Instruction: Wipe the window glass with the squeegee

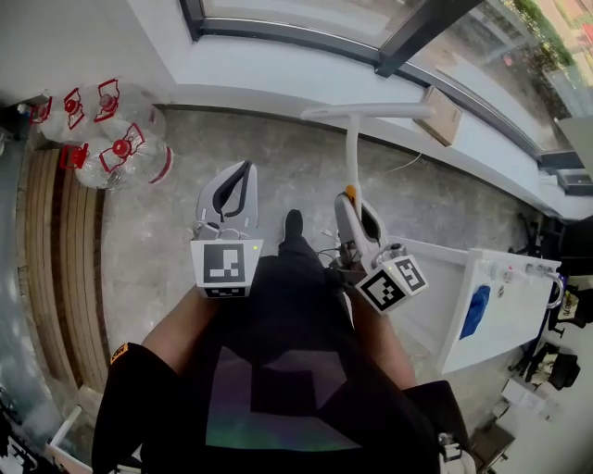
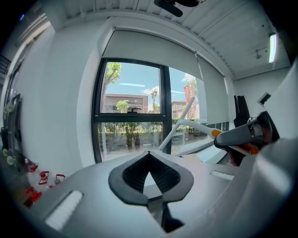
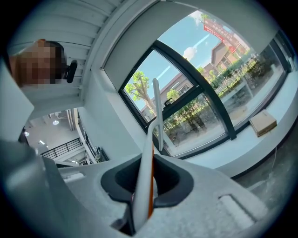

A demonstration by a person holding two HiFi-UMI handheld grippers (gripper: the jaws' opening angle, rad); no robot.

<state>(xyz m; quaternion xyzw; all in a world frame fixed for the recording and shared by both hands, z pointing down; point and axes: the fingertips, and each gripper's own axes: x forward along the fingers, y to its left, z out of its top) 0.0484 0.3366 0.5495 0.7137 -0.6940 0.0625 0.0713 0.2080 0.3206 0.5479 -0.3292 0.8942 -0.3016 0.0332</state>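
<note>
1. Right tool [image 3: 146, 182] pinches the squeegee [image 1: 352, 153] handle, blade crosswise at upper centre.
2. Glass [image 1: 306, 11] lies straight beyond the blade at frame top; looks like they're not touching yet.
3. Left tool [image 2: 149, 179] is pressed together, empty.

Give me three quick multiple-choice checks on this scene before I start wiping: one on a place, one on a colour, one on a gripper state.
1. The cardboard box lies:
A) on the floor by the bottles
B) on the window sill
C) on the white table

2. The caps and handles of the water bottles are:
A) blue
B) green
C) red

3. The right hand-held gripper is:
A) shut on the squeegee
B) open and empty
C) shut on nothing

Answers:
1 B: the head view shows the box resting on the white sill.
2 C: red shows on every bottle in the head view.
3 A: in the right gripper view its jaws clamp the squeegee's handle.
</note>
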